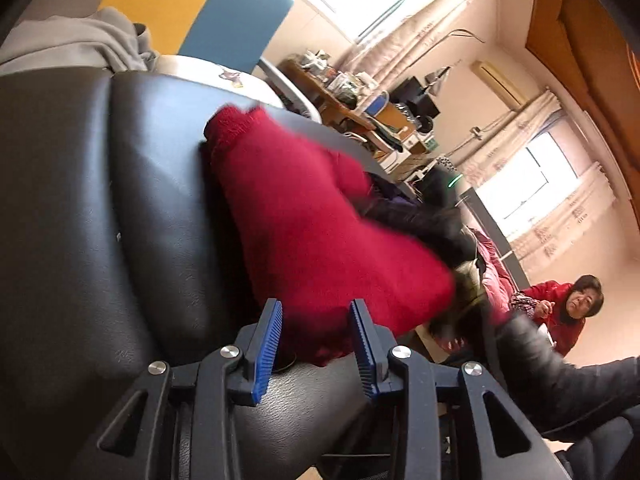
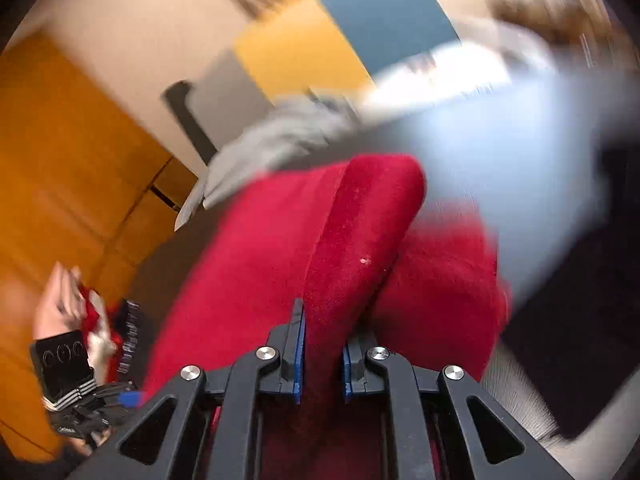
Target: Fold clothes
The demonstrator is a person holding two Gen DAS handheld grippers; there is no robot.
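A fuzzy red sweater [image 1: 304, 220] lies crumpled on a black leather seat [image 1: 100, 208]. In the left wrist view my left gripper [image 1: 316, 344] is open, its blue pads [image 1: 268, 344] standing wide on either side of the sweater's near edge without pinching it. In the right wrist view, which is motion-blurred, my right gripper [image 2: 323, 356] is shut on a raised fold of the red sweater [image 2: 352, 240]. At the lower left of that view a hand [image 2: 60, 300] holds the other gripper, its blue tip [image 2: 130, 398] beside the sweater.
A grey garment [image 1: 80, 40] lies at the far end of the seat, also the grey garment [image 2: 272, 140] behind the sweater. Dark clothes [image 1: 420, 216] are piled past the sweater. A seated person in red [image 1: 560, 312] and a cluttered desk [image 1: 352, 92] are farther off.
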